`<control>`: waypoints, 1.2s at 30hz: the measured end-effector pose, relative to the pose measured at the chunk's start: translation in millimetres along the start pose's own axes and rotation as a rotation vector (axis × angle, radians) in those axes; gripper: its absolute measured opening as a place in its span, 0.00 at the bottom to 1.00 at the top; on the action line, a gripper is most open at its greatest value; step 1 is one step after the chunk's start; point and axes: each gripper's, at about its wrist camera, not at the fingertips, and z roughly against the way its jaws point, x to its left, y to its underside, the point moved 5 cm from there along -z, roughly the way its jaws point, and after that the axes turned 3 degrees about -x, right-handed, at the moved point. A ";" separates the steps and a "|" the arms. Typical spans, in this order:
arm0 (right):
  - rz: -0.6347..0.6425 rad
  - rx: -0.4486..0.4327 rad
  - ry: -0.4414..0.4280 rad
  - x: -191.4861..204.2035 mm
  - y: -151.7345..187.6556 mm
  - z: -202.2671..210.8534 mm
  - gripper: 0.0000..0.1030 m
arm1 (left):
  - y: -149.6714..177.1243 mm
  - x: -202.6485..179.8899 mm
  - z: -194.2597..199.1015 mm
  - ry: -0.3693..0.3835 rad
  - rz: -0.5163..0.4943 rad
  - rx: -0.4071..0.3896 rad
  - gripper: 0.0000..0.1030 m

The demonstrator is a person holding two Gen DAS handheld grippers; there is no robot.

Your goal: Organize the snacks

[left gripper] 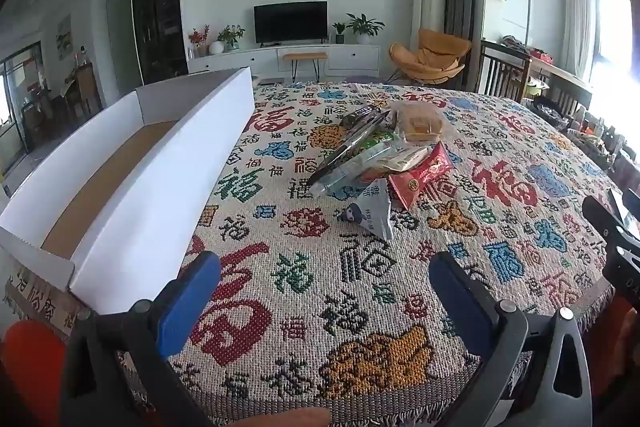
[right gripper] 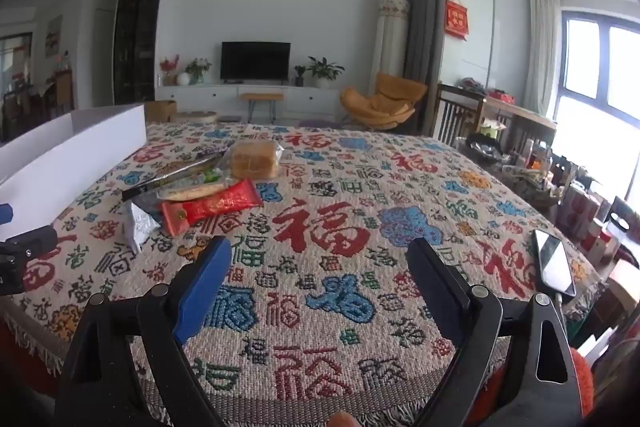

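Note:
A pile of snack packets (left gripper: 380,155) lies mid-table: a red packet (left gripper: 420,177), a grey triangular packet (left gripper: 372,211), a long dark stick pack (left gripper: 352,143) and a clear bag of bread (left gripper: 420,125). The pile shows at left in the right wrist view (right gripper: 208,187). A long white cardboard box (left gripper: 132,171), open and empty, lies left of the pile. My left gripper (left gripper: 324,291) is open and empty near the table's front edge. My right gripper (right gripper: 320,279) is open and empty, right of the pile.
The table wears a woven cloth with Chinese characters (left gripper: 320,267). A phone (right gripper: 554,263) lies near the table's right edge. Cluttered shelves and bottles (right gripper: 560,179) stand to the right. A TV, plants and an orange chair (right gripper: 380,103) are far behind.

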 end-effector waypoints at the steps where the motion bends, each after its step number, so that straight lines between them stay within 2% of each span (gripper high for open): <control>1: -0.001 0.000 0.002 1.0 0.3 0.0 0.89 | 0.1 0.6 -0.6 -0.005 0.000 0.005 1.00; 6: -0.014 0.014 -0.016 1.5 1.6 1.9 0.89 | 2.7 3.8 -0.5 -0.005 -0.002 -0.023 1.00; 14: 0.020 -0.030 0.011 7.4 -2.6 3.8 0.89 | 2.9 5.7 -1.3 -0.005 0.001 -0.017 1.00; 19: 0.028 -0.007 0.015 8.9 2.7 -3.5 0.89 | 5.1 7.1 -1.3 -0.012 -0.006 -0.025 1.00; 26: 0.061 -0.047 0.015 17.8 -0.4 2.1 0.89 | 6.8 12.3 -3.3 -0.018 0.008 -0.020 1.00; 36: 0.071 -0.033 -0.002 22.8 3.4 -3.6 0.89 | 10.9 10.1 -8.7 -0.026 -0.010 -0.010 1.00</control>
